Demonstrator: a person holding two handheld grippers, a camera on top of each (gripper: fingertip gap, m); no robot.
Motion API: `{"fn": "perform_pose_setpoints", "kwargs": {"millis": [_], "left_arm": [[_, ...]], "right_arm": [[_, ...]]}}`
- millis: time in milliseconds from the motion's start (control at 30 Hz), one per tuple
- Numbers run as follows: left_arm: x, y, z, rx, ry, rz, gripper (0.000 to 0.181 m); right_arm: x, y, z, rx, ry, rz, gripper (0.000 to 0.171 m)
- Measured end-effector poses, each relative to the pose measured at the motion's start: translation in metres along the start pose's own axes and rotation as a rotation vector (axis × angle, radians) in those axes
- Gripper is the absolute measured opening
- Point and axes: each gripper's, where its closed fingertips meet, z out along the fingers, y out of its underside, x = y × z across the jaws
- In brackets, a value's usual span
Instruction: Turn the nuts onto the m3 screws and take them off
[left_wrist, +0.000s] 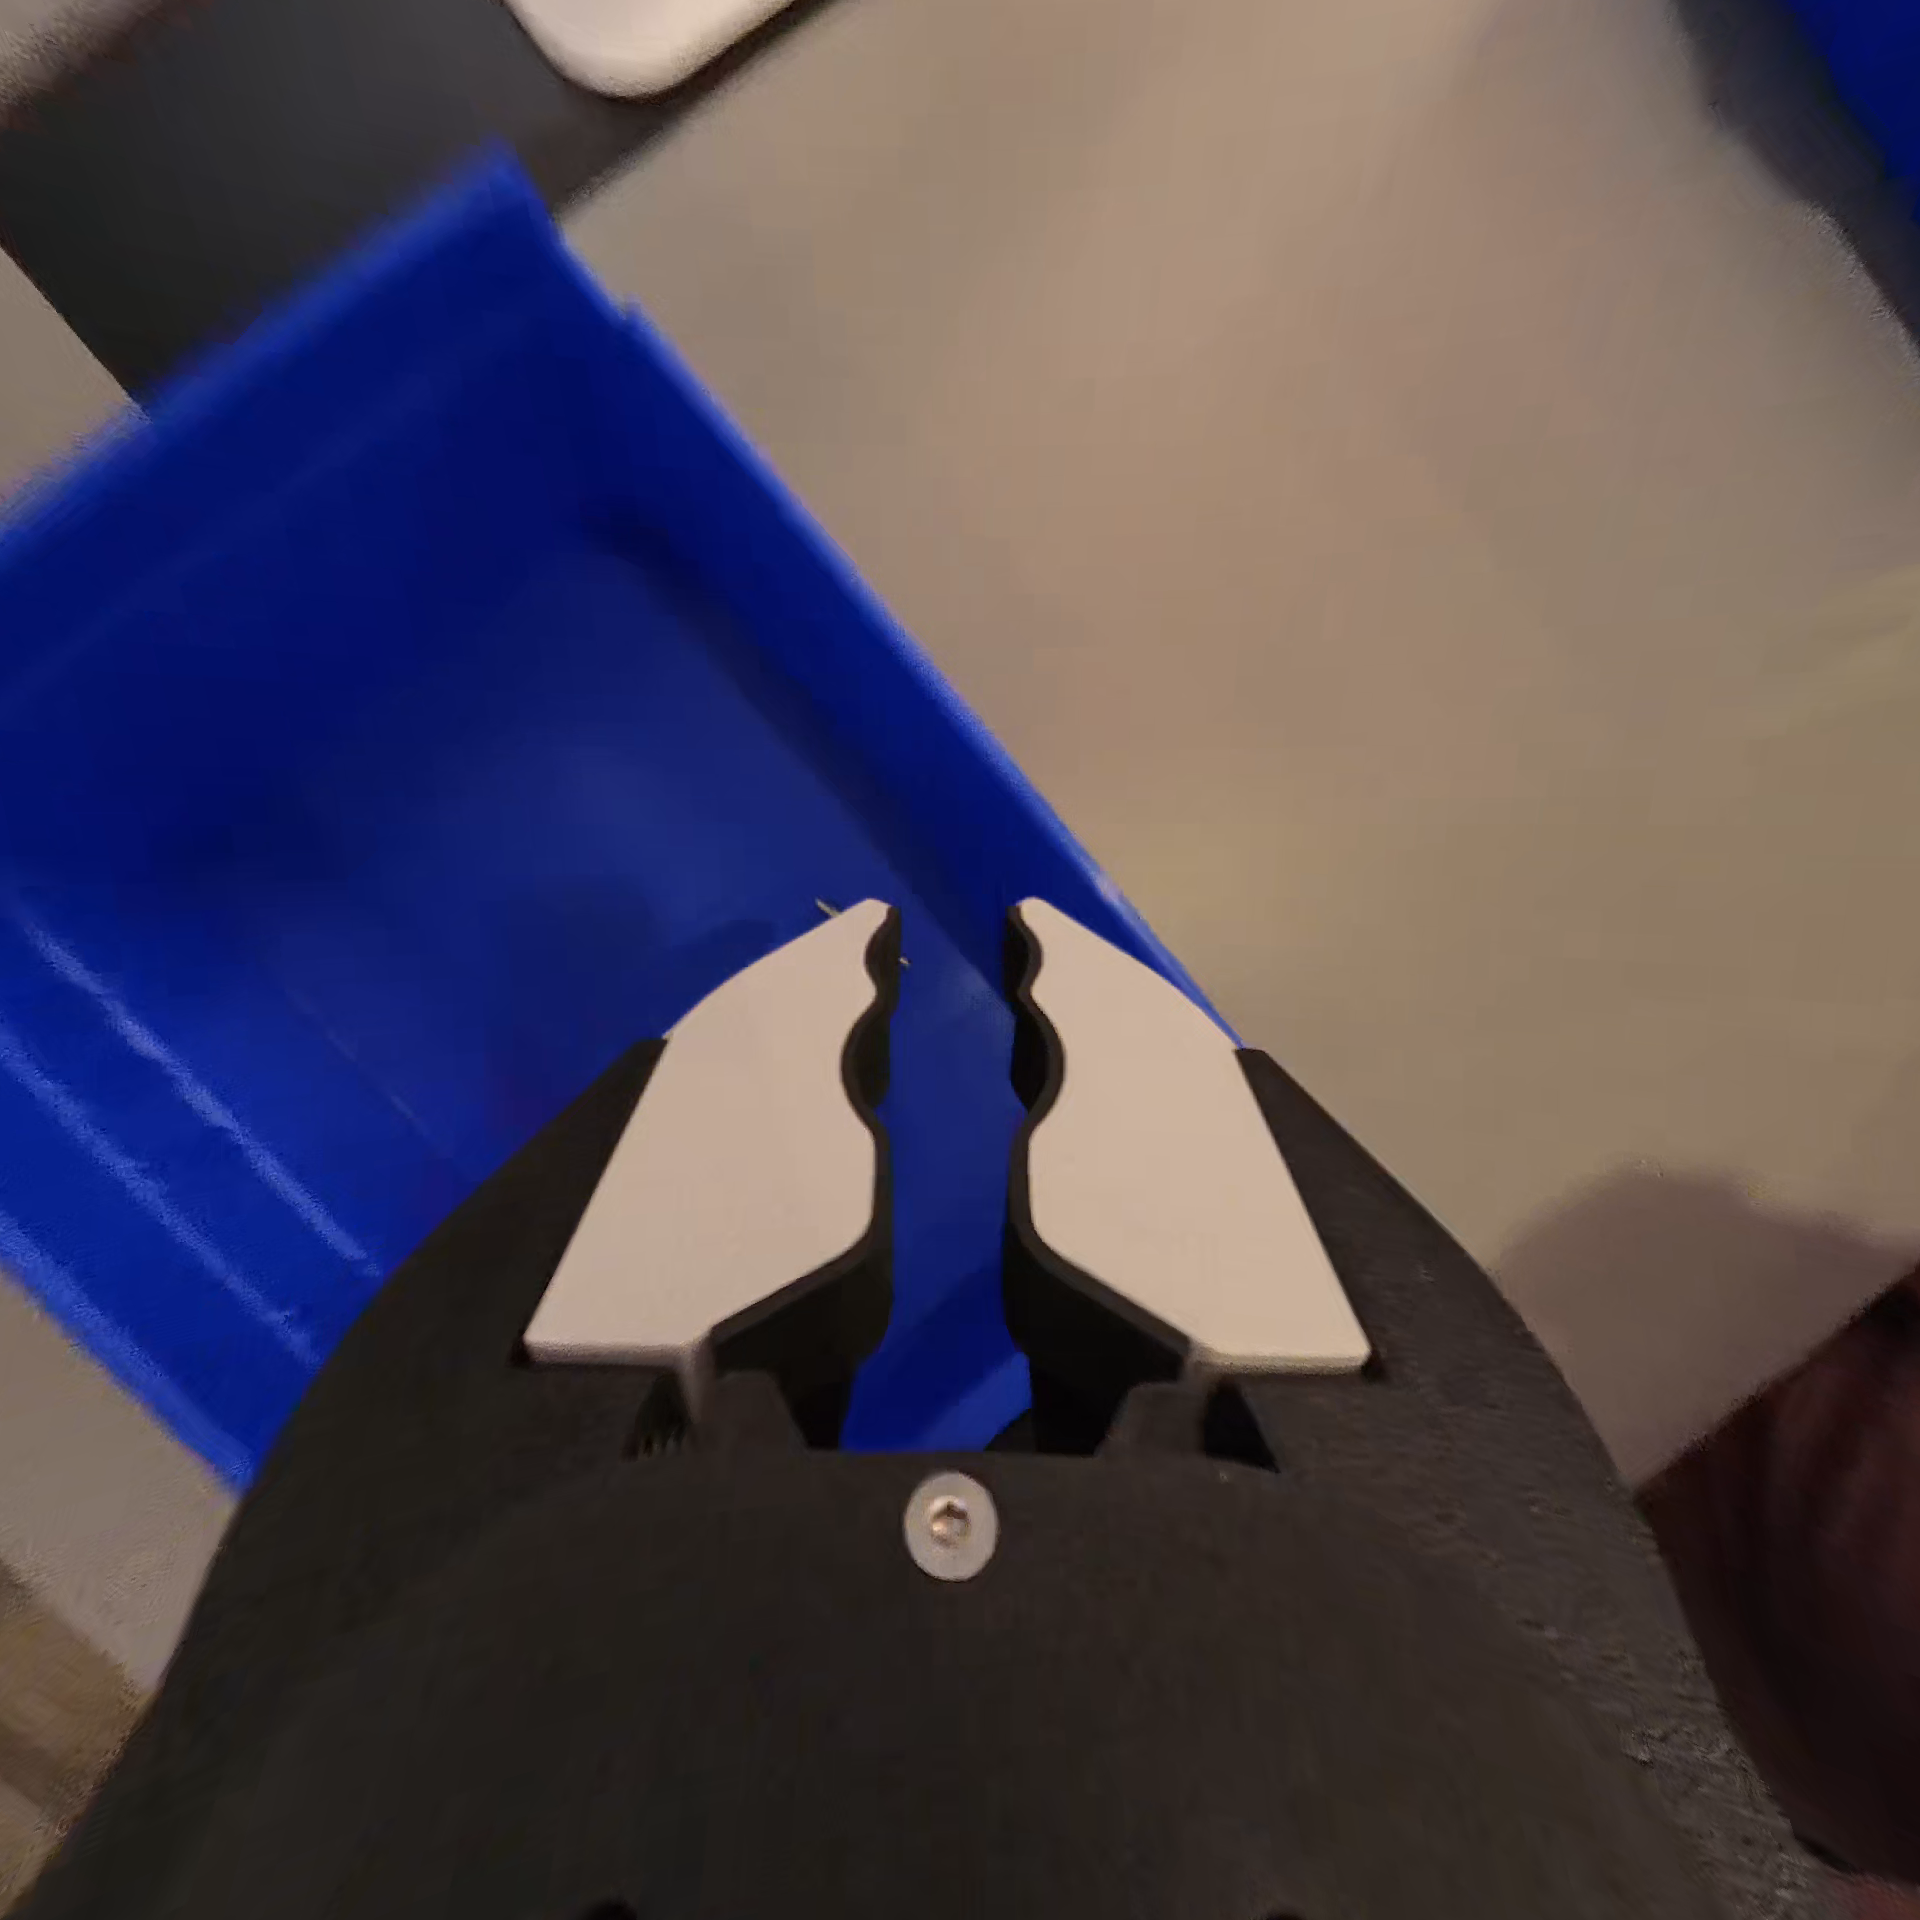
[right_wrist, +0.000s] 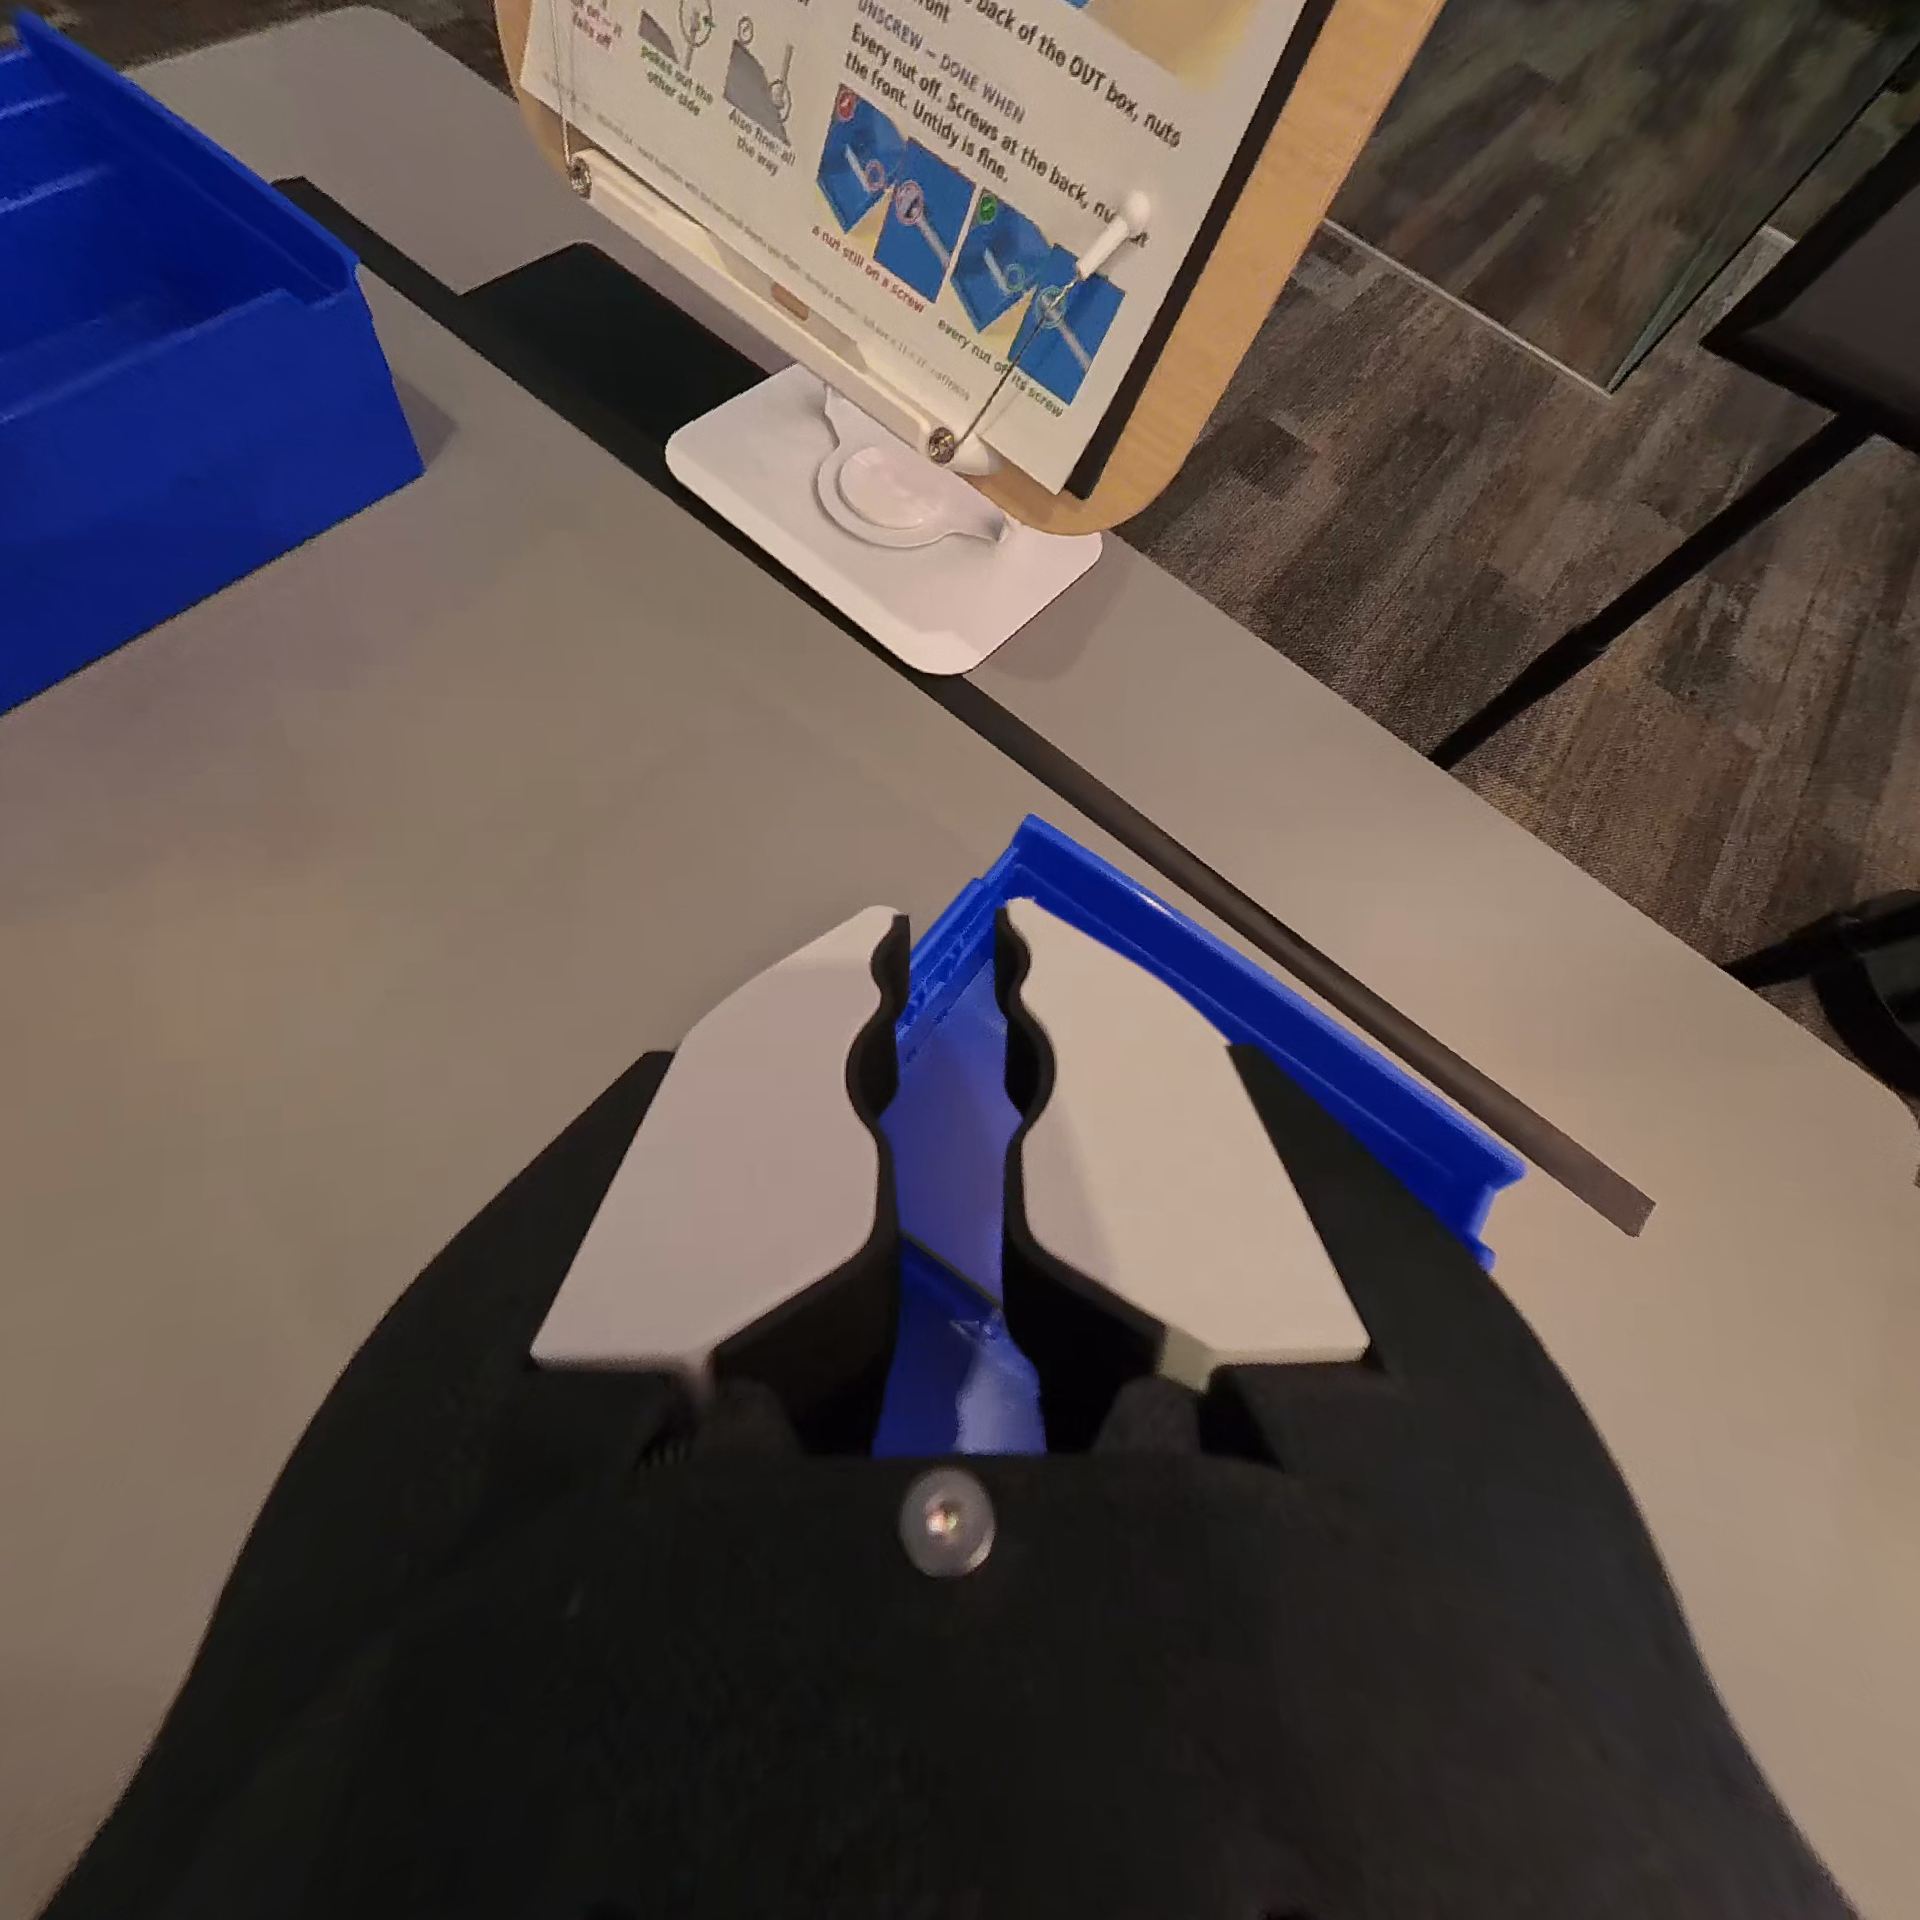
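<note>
Closest in, the left gripper hangs over a blue bin, its jaws parted by a narrow gap with nothing between them; a thin metal sliver shows at the left fingertip, too blurred to identify. That bin's long axis runs diagonally away to the upper left. Likewise the right gripper is slightly parted and empty above a second blue bin. No screws or nuts can be made out. Beyond stands an instruction card; far left sits another blue bin.
</note>
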Motion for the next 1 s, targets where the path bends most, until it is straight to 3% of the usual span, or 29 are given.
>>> {"fn": "perform_pose_setpoints", "kwargs": {"millis": [167, 300, 700, 800, 900, 1000], "left_arm": [[-0.009, 0.030, 0.052, -0.207, 0.105, -0.314, 0.008], [-0.020, 0.055, 0.073, -0.360, 0.017, -0.340, 0.012], [-0.028, 0.066, 0.095, -0.438, -0.046, -0.371, 0.023], [-0.030, 0.066, 0.097, -0.443, -0.065, -0.357, 0.020], [-0.036, 0.071, 0.095, -0.461, -0.091, -0.348, 0.004], [-0.036, 0.071, 0.095, -0.459, -0.081, -0.359, 0.003]], "right_arm": [[-0.001, 0.013, 0.011, -0.084, 0.000, -0.043, 0.019], [0.000, 0.025, 0.015, -0.157, 0.012, -0.072, 0.019], [-0.007, 0.032, 0.020, -0.207, -0.013, -0.107, 0.020], [-0.008, 0.033, 0.019, -0.210, -0.014, -0.108, 0.020], [-0.008, 0.033, 0.018, -0.211, -0.013, -0.110, 0.020], [-0.007, 0.034, 0.017, -0.214, -0.011, -0.113, 0.020]]}}
